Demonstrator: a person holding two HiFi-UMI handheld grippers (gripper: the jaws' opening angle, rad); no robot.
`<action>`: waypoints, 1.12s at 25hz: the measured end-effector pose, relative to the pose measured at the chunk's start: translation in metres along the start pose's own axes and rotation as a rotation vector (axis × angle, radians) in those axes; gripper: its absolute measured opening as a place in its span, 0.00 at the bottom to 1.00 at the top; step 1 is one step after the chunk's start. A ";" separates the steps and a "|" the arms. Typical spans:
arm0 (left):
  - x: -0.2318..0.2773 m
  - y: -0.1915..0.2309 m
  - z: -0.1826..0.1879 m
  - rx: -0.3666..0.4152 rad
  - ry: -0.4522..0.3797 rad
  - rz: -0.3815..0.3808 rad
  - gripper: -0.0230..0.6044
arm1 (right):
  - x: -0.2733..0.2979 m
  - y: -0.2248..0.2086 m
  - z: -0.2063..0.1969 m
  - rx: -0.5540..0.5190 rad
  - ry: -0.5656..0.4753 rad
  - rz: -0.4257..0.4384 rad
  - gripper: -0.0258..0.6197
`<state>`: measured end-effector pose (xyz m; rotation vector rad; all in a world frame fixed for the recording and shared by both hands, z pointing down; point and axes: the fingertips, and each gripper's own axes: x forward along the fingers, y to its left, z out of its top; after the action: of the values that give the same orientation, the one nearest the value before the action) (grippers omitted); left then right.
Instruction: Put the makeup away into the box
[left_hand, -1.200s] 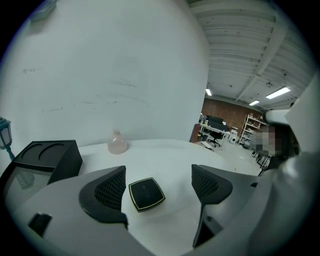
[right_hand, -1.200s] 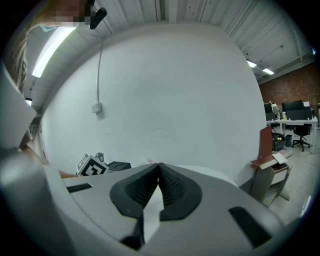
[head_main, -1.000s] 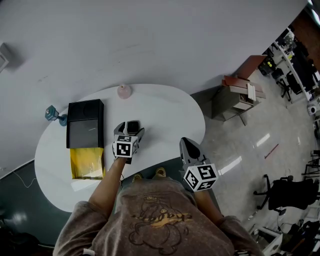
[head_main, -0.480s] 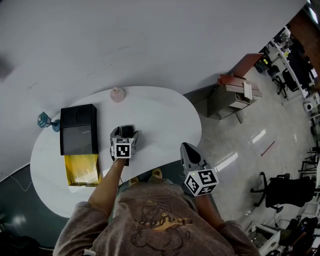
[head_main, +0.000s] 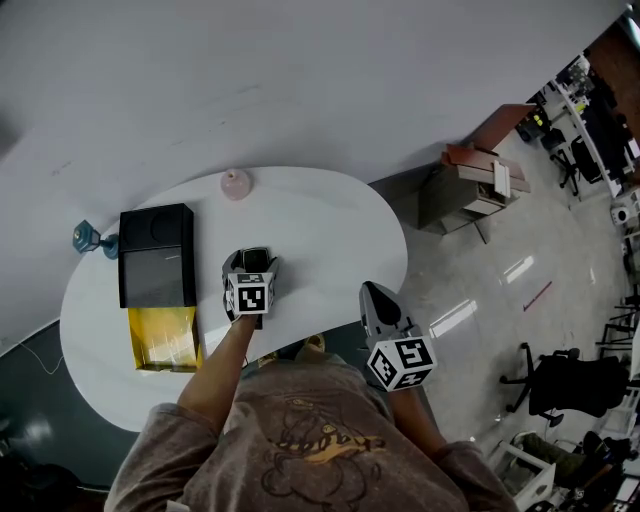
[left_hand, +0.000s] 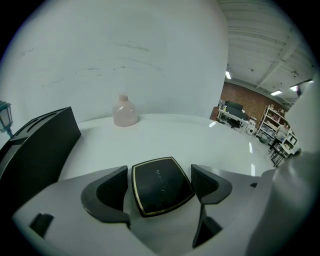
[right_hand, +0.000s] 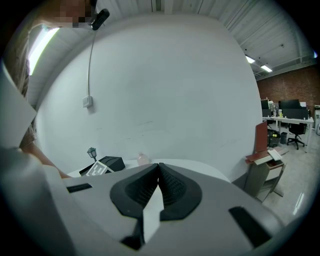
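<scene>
Left hand-held gripper (head_main: 254, 264) clamps the black compact (left_hand: 161, 184) mid-desk (head_main: 330, 235), right hand-held gripper (head_main: 380, 300) closed and empty at lower right; pickup step, next likely a lift and carry left to the box (head_main: 158, 270).

Desk (head_main: 330, 230): white, oval, against a pale wall.
Box (head_main: 155, 262): black, on the desk's left, with a yellow part at its near end.
Bottle (head_main: 236, 183): pink, at the far edge.
Left claw (head_main: 251, 262): black compact (head_main: 256, 259) between its jaws.
Right claw (head_main: 372, 293): past the near edge.
</scene>
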<state>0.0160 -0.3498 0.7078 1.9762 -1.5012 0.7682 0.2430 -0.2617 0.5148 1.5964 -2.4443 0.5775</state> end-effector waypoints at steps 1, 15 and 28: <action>0.001 0.001 0.000 0.002 0.000 0.008 0.68 | 0.001 0.000 0.000 0.001 0.002 0.001 0.04; 0.000 0.005 0.000 0.030 0.004 0.020 0.63 | 0.015 0.004 -0.003 -0.001 0.019 0.026 0.04; -0.014 -0.003 0.017 0.039 -0.055 -0.015 0.62 | 0.015 0.008 0.000 0.004 0.004 0.033 0.04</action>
<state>0.0181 -0.3517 0.6859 2.0505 -1.5119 0.7480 0.2300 -0.2713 0.5183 1.5579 -2.4726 0.5901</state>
